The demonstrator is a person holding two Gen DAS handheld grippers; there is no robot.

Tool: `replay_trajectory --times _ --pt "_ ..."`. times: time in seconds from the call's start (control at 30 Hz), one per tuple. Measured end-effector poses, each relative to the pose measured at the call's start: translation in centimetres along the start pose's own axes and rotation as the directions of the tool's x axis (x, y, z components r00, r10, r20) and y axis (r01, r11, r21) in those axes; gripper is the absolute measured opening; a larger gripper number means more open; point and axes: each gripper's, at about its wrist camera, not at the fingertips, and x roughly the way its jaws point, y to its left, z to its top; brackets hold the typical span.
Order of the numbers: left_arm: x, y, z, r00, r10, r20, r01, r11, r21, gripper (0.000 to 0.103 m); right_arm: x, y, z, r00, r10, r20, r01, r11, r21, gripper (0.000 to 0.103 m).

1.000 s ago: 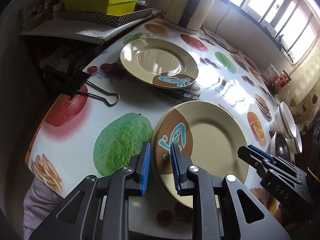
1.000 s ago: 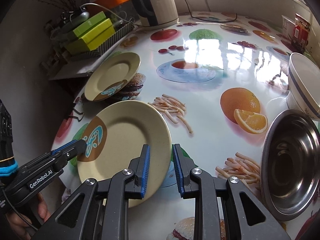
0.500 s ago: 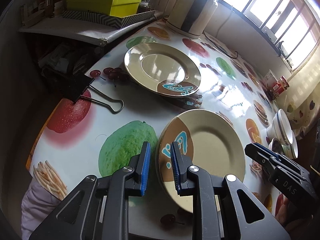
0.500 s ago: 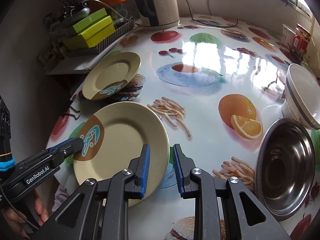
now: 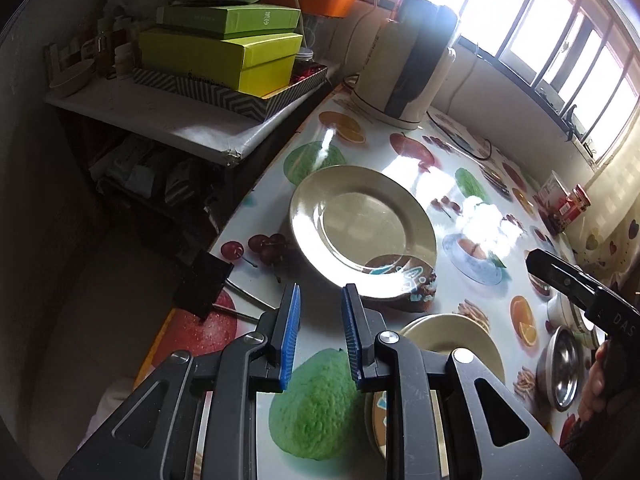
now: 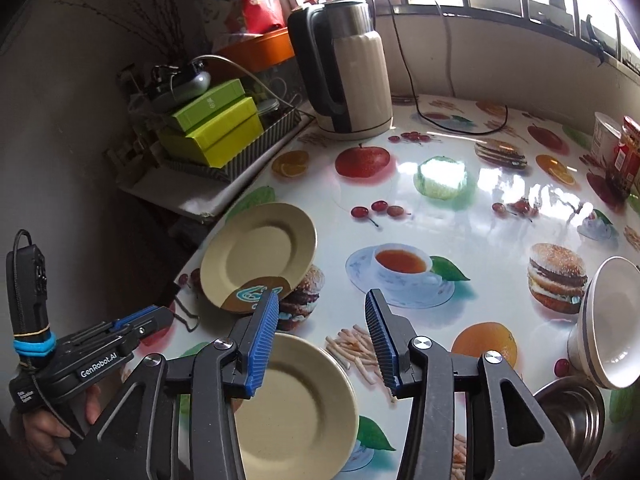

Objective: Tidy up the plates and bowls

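Two tan plates with a brown patch and blue mark lie flat on the fruit-print table. The far plate [image 5: 362,228] [image 6: 258,260] sits near the table's left edge. The near plate [image 5: 452,344] [image 6: 296,404] lies below and in front of both grippers. My left gripper [image 5: 318,334] is open and empty, raised above the table between the two plates. My right gripper [image 6: 322,340] is open wide and empty above the near plate's far rim. A white bowl with a dark stripe [image 6: 608,324] and a steel bowl [image 6: 576,420] [image 5: 560,368] sit at the right.
A white and black electric kettle [image 6: 348,72] [image 5: 404,68] stands at the back with its cord. Green boxes [image 5: 224,52] on a striped tray fill a side shelf to the left. A black binder clip [image 5: 204,284] hangs at the table's left edge. Red jars [image 6: 628,152] stand at the far right.
Both grippers have let go of the near plate, lifted and drawn back. The right jaws have opened wide, the left a little. The near plate now lies flat on the table.
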Motion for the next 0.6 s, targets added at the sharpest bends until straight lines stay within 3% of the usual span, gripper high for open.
replay_trajectory --times 0.1,0.23,0.43,0.6 --pt "0.5 0.6 1.2 1.000 -0.025 0.000 0.025 1.000 -0.006 0.025 1.3 0.1 1.4 1.000 0.015 -0.013 -0.015 0.999 -0.031 0.052" --pt "1.7 1.2 2.4 1.000 0.008 -0.002 -0.008 1.000 -0.009 0.027 3.4 -0.3 3.3 0.998 0.058 -0.032 -0.060 0.997 -0.049 0.057" --pt "3.7 2.2 3.5 0.999 -0.020 -0.033 0.018 0.999 -0.049 0.027 7.6 -1.6 5.8 0.988 0.094 -0.123 -0.098 0.995 -0.027 0.057" --pt "5.2 2.9 3.9 0.997 -0.057 -0.049 0.053 0.995 -0.085 0.027 11.1 -3.2 6.9 0.969 0.163 -0.185 -0.148 0.985 0.093 0.057"
